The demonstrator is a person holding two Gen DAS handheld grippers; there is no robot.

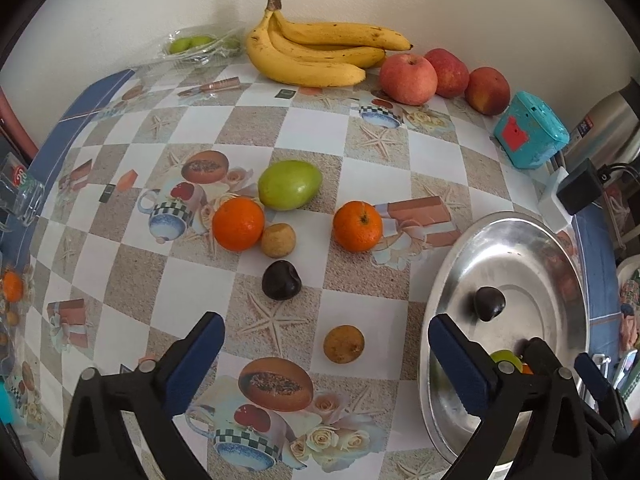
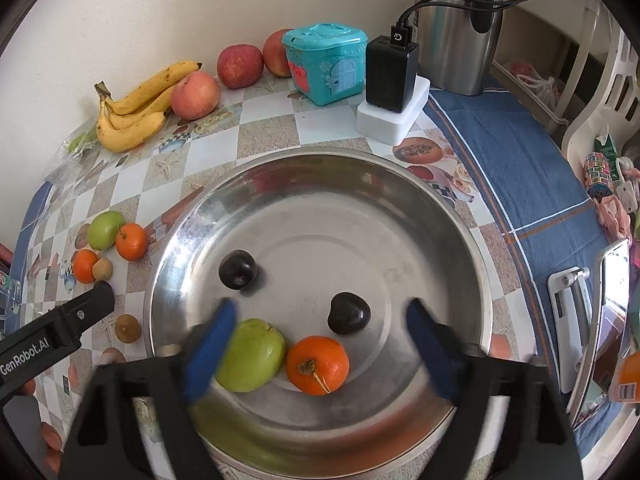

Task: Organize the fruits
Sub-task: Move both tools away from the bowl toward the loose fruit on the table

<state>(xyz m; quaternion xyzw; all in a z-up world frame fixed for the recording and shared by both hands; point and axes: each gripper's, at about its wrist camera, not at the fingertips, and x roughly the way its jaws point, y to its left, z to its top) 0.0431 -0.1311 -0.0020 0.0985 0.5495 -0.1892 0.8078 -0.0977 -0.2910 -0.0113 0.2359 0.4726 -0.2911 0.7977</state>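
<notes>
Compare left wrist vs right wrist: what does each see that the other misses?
Left wrist only: the dark fruit on the cloth and the full spread of loose fruit beyond the open left gripper.
Right wrist only: the whole tray floor, with a green fruit, an orange and two dark fruits under the open right gripper; also a white stand.
Both: bananas, apples, teal box, metal tray.

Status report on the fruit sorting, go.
Left gripper open, empty, over small brown fruit. Right gripper open, empty, over metal bowl. Bowl holds four fruits. Path clear.
</notes>
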